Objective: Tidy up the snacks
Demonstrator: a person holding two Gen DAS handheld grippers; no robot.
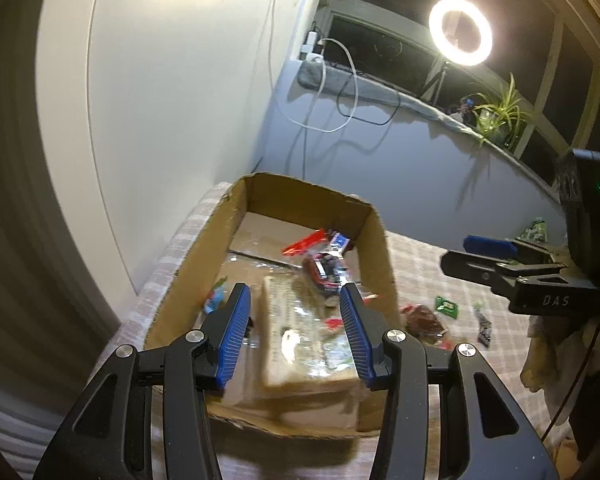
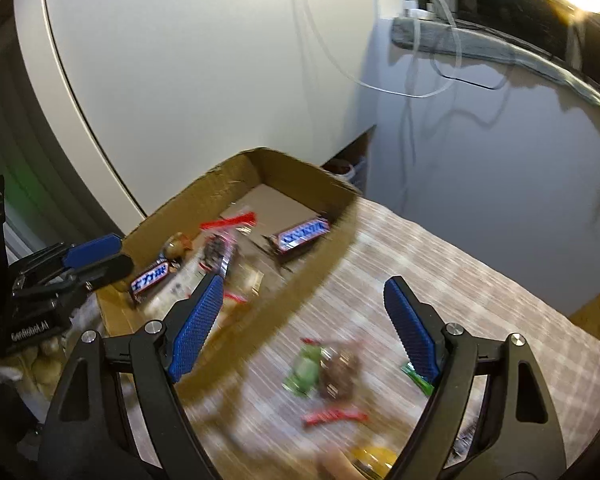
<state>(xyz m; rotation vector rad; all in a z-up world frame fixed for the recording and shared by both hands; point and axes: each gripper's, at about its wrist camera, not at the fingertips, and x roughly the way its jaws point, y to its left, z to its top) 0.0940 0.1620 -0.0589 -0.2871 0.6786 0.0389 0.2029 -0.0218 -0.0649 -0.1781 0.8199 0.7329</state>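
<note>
A cardboard box (image 1: 380, 248) stands on the checked tablecloth. In it lie a clear printed packet (image 1: 296, 328), a dark red packet (image 1: 324, 270), a red wrapper (image 2: 228, 220) and two chocolate bars (image 2: 302, 234) (image 2: 150, 276). My left gripper (image 1: 294, 292) hangs open over the box with nothing between its pads. My right gripper (image 2: 304, 284) is wide open above the box's right wall and the cloth, holding nothing. Beneath it, blurred, lie a green packet (image 2: 306, 370), a brown one (image 2: 340, 368) and a red wrapper (image 2: 334, 416). Each gripper shows in the other's view: right gripper (image 1: 472, 256), left gripper (image 2: 108, 258).
More loose snacks lie on the cloth right of the box: a green packet (image 1: 446, 306), a dark bar (image 1: 484, 328), a green bag (image 1: 534, 230). Beyond the box are a wall with hanging cables (image 1: 332, 92), a lit ring light (image 1: 460, 32) and a plant (image 1: 500, 114).
</note>
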